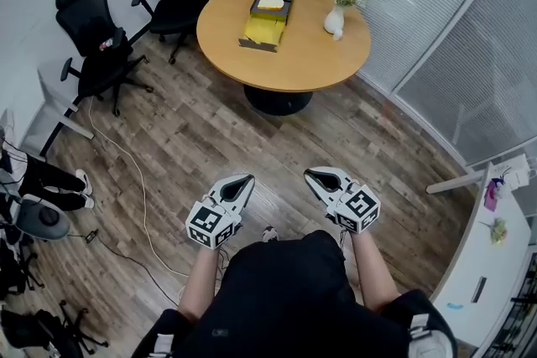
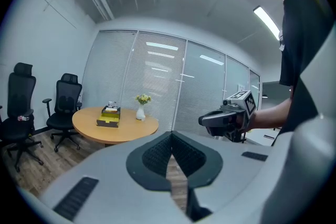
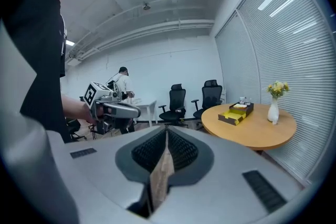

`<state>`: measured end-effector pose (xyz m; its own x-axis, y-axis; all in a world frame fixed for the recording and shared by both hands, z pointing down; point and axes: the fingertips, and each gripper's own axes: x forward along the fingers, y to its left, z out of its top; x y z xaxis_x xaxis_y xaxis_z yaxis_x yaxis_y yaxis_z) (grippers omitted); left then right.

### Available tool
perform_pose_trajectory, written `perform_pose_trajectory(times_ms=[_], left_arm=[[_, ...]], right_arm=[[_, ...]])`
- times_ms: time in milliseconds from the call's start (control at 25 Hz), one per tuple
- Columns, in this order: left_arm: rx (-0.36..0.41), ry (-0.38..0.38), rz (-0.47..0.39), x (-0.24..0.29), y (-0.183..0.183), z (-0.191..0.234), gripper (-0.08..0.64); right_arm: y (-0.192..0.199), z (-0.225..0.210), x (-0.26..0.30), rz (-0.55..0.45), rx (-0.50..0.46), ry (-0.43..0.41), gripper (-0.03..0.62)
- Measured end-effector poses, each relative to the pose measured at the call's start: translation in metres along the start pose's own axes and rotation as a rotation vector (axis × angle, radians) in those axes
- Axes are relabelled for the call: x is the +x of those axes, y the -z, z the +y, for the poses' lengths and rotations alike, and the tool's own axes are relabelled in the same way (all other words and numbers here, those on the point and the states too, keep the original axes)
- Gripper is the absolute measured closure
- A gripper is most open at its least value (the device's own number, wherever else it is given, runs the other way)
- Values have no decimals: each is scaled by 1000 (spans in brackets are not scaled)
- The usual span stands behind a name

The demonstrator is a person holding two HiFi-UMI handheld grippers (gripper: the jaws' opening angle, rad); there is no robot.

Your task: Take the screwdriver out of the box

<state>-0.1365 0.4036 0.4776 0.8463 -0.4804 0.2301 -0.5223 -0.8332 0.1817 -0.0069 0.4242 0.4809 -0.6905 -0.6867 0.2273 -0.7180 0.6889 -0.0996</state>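
The box (image 1: 267,17), black with a yellow inside, lies on the round wooden table (image 1: 294,54) far ahead of me. It also shows small in the left gripper view as the box (image 2: 108,116) and in the right gripper view as the box (image 3: 239,111). No screwdriver can be made out at this distance. My left gripper (image 1: 248,179) and right gripper (image 1: 309,173) are held side by side over the wood floor, well short of the table. Both are shut and hold nothing, as the left gripper (image 2: 170,134) and right gripper (image 3: 166,131) show in their own views.
A white vase of flowers (image 1: 336,17) stands on the table to the right of the box. Two black office chairs (image 1: 101,33) stand at the left. A cable (image 1: 138,180) trails over the floor. Blinds and glass walls (image 1: 436,21) close the right side. A white desk (image 1: 491,264) is at the lower right.
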Motion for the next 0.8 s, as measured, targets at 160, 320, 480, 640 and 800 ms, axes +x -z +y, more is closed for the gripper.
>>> perform_pose_trajectory(times_ms=[160,320,480,640,800], left_arm=[[7,18,17,1,3,-1,552],[2,10,11,2,0,0,552],[-4,-1,13,10,-2,4,552],[-4,-16,21,19,-5,8,552],[-8,-48,37,28,-6,17,552]], right_arm=[[2,0,-1,5,7,17,580],[9,3,-5,21,15,16,580],[12,-9,-5,29,23,15,580],[10,-28,5,22,28,1,580],[5,-48,18,14,22,-30,580]])
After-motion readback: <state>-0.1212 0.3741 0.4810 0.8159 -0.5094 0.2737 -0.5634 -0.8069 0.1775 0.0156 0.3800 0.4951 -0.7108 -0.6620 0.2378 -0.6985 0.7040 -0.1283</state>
